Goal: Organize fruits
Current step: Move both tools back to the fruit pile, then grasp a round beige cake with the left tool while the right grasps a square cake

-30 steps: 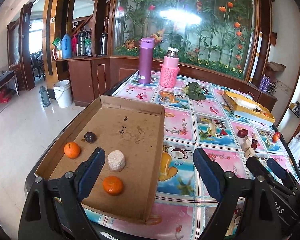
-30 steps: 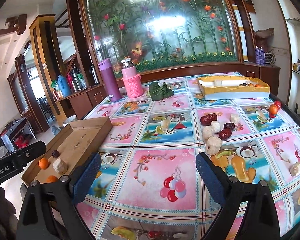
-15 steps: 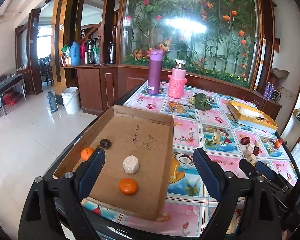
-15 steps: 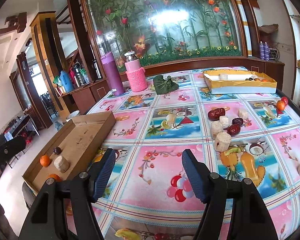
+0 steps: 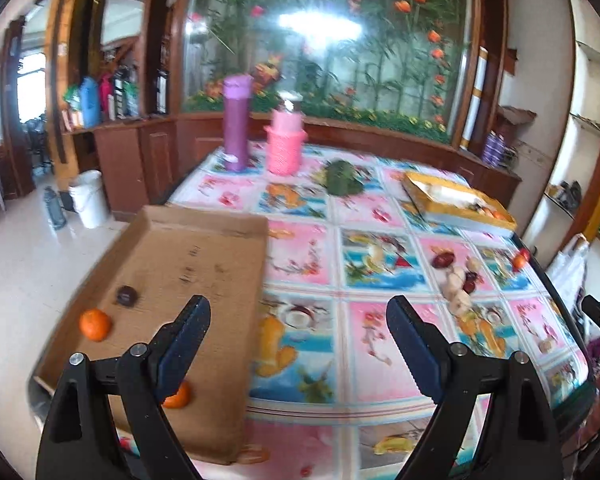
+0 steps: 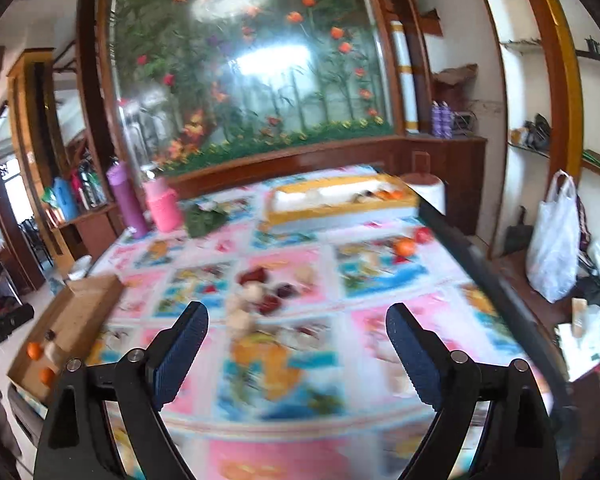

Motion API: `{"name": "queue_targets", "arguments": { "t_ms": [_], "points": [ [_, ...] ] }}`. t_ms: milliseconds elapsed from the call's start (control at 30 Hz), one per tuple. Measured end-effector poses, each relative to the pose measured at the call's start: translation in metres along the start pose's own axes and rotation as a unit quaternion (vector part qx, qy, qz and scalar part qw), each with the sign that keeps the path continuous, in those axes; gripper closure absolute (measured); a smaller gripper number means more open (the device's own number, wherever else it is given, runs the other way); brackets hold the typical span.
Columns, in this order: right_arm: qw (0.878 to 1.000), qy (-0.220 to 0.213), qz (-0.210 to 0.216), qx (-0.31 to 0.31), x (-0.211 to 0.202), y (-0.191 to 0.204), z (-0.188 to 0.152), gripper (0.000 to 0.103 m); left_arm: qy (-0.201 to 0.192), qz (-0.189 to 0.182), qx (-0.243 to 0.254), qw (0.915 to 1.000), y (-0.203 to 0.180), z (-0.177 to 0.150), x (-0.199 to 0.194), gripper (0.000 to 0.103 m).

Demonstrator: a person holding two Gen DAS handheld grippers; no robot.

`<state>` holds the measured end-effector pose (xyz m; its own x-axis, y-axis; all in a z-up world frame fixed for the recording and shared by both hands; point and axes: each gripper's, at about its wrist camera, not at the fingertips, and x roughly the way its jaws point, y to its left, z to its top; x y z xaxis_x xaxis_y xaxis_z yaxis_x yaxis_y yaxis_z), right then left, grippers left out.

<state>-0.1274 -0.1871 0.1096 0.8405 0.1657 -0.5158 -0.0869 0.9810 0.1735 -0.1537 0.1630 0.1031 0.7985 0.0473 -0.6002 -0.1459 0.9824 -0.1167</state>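
Note:
A cardboard tray (image 5: 204,248) lies at the table's left corner with an orange (image 5: 95,324), a dark plum (image 5: 126,295) and a second orange (image 5: 178,396) half hidden behind my left finger. My left gripper (image 5: 298,304) hovers open over the tray's right edge, holding nothing. Loose fruits and pale round pieces (image 6: 260,292) cluster mid-table, blurred. An orange (image 6: 405,246) and a red fruit (image 6: 422,235) sit near the right edge. My right gripper (image 6: 297,308) hangs above the tablecloth just in front of the cluster, its jaws opening with nothing between them.
A yellow box (image 6: 340,204) with some fruit stands at the far right. A purple flask (image 5: 237,124), a pink flask (image 5: 284,144) and a green leaf bundle (image 5: 342,178) stand at the back. A white bucket (image 5: 88,198) is on the floor; a white bag (image 6: 554,248) hangs right.
The right gripper's jaws narrowed, then spread wide again, and its view swung right, now blurred. The left view shifted right, so the tray sits further left; the pale round piece is now hidden.

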Motion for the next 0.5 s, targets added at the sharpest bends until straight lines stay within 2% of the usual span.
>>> {"name": "queue_targets", "arguments": {
  "t_ms": [33, 100, 200, 367, 433, 500],
  "points": [
    [1.000, 0.012, -0.013, 0.001, -0.003, -0.017, -0.002, 0.014, 0.013, -0.012, 0.005, 0.9998, -0.005, -0.002, 0.008, 0.014],
    [0.999, 0.035, -0.034, -0.001, -0.005, -0.038, -0.007, 0.031, 0.034, -0.025, 0.017, 0.9990, -0.018, -0.006, 0.023, 0.014],
    [0.997, 0.079, -0.025, 0.006, 0.003, -0.056, -0.016, 0.041, 0.061, -0.049, 0.033, 0.9964, -0.039, -0.011, 0.044, 0.014],
    [0.992, 0.125, -0.034, -0.002, 0.026, -0.073, -0.026, 0.042, 0.095, -0.111, 0.066, 0.9871, -0.086, -0.010, 0.069, 0.014],
    [0.989, 0.144, -0.024, 0.010, 0.039, -0.081, -0.027, 0.042, 0.104, -0.137, 0.084, 0.9816, -0.108, -0.007, 0.079, 0.021],
    [0.987, 0.162, -0.007, 0.019, 0.054, -0.084, -0.029, 0.042, 0.105, -0.143, 0.107, 0.9783, -0.129, -0.006, 0.090, 0.027]
  ]
}}
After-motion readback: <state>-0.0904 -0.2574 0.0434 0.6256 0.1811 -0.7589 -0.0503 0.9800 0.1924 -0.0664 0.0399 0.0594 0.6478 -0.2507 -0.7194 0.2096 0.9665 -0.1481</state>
